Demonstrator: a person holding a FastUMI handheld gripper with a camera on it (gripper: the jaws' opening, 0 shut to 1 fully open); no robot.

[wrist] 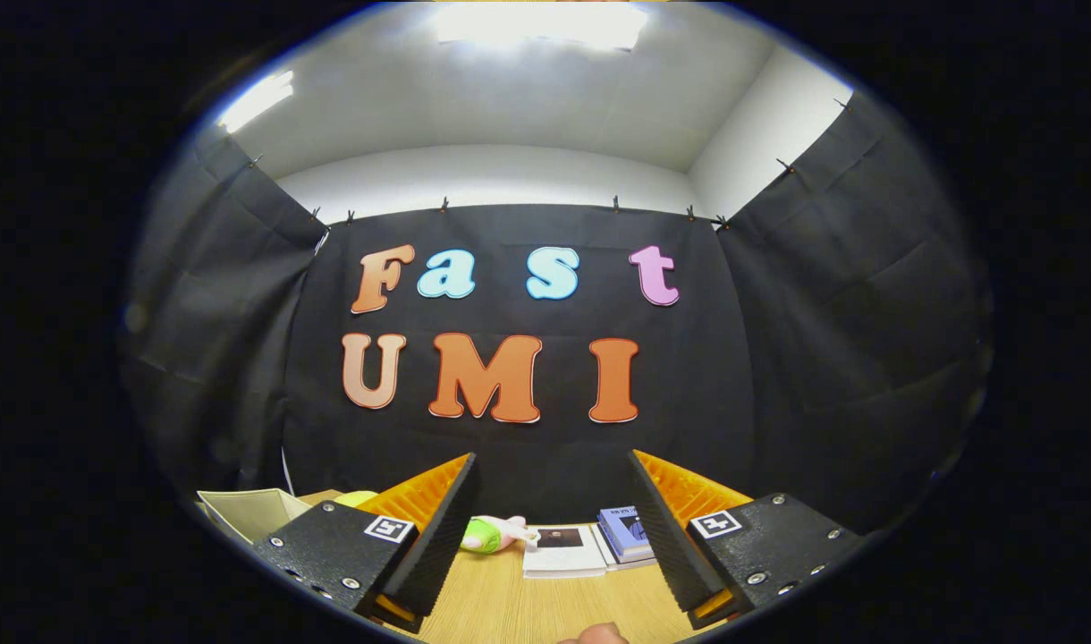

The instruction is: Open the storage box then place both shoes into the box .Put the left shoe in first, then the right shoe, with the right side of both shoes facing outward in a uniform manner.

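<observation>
My gripper is held high and level, facing the booth's back wall, and stands open with a wide gap and nothing between its fingers. Below the fingers lies a wooden table. A pale box-like thing stands beyond the left finger at the table's back left; I cannot tell whether it is the storage box. A small rounded bit at the table's near edge may be a fingertip.
At the back of the table, between and beyond the fingers, lie a green and pink soft toy, a white booklet and a blue book. A yellow-green object sits by the pale box. Black cloth walls close in three sides.
</observation>
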